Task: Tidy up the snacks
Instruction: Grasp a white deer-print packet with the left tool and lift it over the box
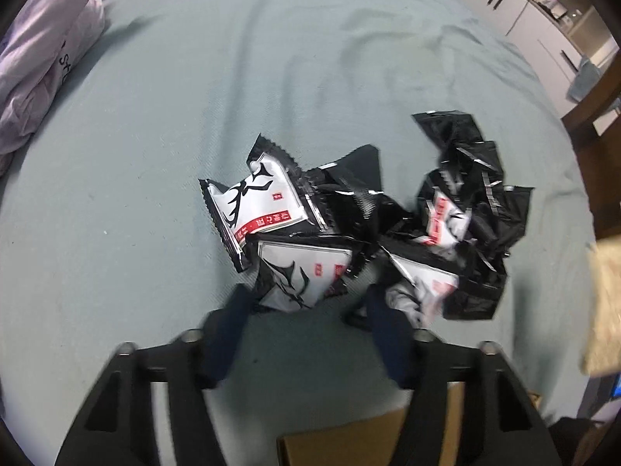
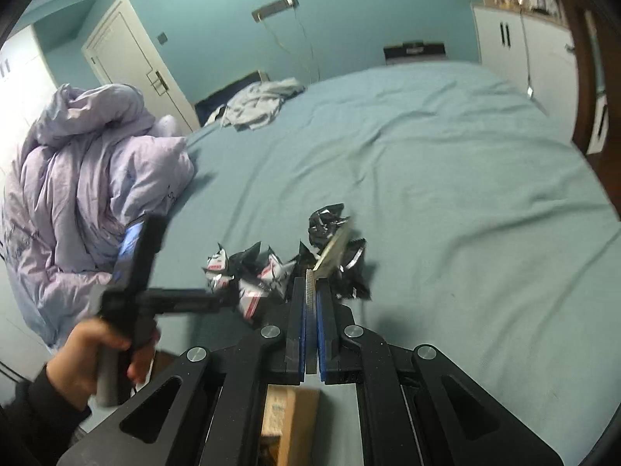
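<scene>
Several black-and-white snack packets (image 1: 388,217) lie in a loose pile on the teal bedsheet (image 1: 271,77). My left gripper (image 1: 308,303) points down at the near edge of the pile. One packet (image 1: 299,275) lies between its dark fingers (image 1: 236,310), with a gap at the right finger. In the right wrist view a hand (image 2: 97,357) holds that left gripper (image 2: 233,299) by the pile (image 2: 256,275). My right gripper (image 2: 310,283) is shut on the serrated edge of a packet (image 2: 335,246), which sticks up edge-on above the pile.
A crumpled lilac duvet (image 2: 85,194) lies on the left of the bed, and grey clothes (image 2: 260,105) at the far edge. An open cardboard box (image 1: 349,442) sits below the grippers at the near edge. White cabinets (image 2: 516,58) stand at the right.
</scene>
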A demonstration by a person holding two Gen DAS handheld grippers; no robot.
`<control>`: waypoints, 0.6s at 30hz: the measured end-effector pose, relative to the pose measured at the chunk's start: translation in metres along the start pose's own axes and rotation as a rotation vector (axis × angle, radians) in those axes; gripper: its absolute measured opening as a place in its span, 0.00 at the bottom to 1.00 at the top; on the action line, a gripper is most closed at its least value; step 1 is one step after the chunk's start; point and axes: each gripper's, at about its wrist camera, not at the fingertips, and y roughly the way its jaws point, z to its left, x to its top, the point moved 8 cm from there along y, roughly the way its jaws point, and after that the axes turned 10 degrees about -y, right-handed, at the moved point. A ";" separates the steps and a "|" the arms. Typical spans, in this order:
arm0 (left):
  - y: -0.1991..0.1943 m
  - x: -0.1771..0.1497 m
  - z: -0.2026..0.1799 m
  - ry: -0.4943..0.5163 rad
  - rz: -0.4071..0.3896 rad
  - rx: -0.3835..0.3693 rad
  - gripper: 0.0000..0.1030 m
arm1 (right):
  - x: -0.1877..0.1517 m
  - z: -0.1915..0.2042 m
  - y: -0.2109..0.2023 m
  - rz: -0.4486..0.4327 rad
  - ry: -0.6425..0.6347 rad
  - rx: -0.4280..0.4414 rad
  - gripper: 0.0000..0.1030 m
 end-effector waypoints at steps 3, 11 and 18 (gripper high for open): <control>0.000 0.005 0.008 -0.050 0.003 -0.044 0.26 | -0.028 0.009 -0.026 0.013 -0.016 -0.047 0.02; -0.051 -0.006 0.032 -0.173 -0.072 -0.157 0.01 | -0.044 0.030 -0.080 -0.069 0.026 -0.047 0.02; -0.133 -0.040 0.030 -0.049 -0.219 -0.162 0.01 | -0.054 0.047 -0.087 -0.089 -0.045 -0.029 0.02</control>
